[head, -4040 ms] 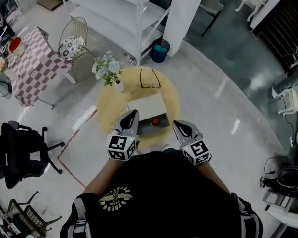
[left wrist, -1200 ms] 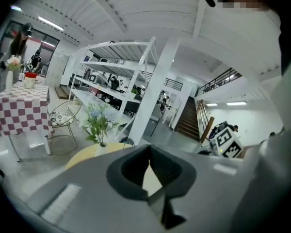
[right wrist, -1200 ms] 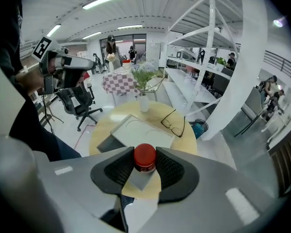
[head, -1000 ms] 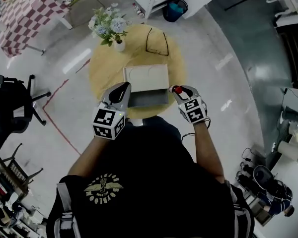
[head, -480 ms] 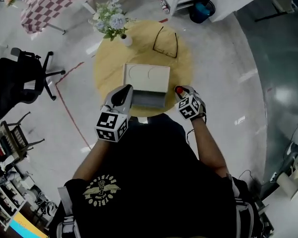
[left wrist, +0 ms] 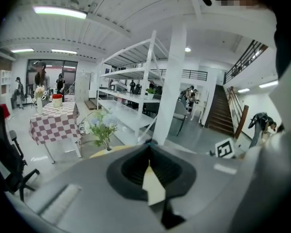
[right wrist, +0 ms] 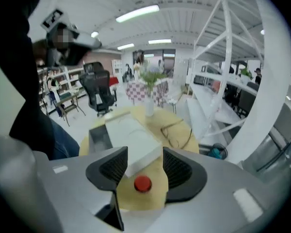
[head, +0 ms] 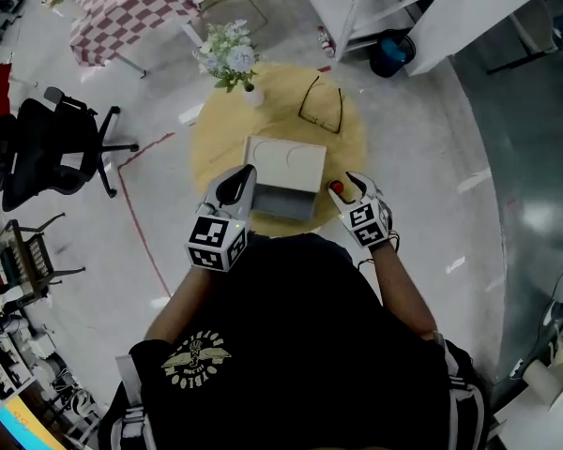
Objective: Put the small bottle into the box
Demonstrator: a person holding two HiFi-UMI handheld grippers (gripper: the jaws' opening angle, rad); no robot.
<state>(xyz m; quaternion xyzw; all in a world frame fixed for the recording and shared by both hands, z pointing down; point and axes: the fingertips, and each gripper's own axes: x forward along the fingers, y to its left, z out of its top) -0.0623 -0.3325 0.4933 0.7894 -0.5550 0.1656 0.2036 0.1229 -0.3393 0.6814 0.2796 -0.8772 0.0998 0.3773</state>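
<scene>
Bottle (head: 336,188) by the box (right wrist: 131,135) looks light and tippy.
Right tool (right wrist: 144,154) has just opened its jaws wide around it, not squeezing; grip under the cap (right wrist: 143,183). Left tool (head: 236,184) is shut.

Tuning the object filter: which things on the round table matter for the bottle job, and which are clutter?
Job: small bottle, red cap; white box, lid open.
Clutter: glasses; vase of flowers.

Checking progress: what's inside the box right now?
Only its grey interior shows in the box; the left gripper covers its left edge. The small bottle stands outside, on the table.
</scene>
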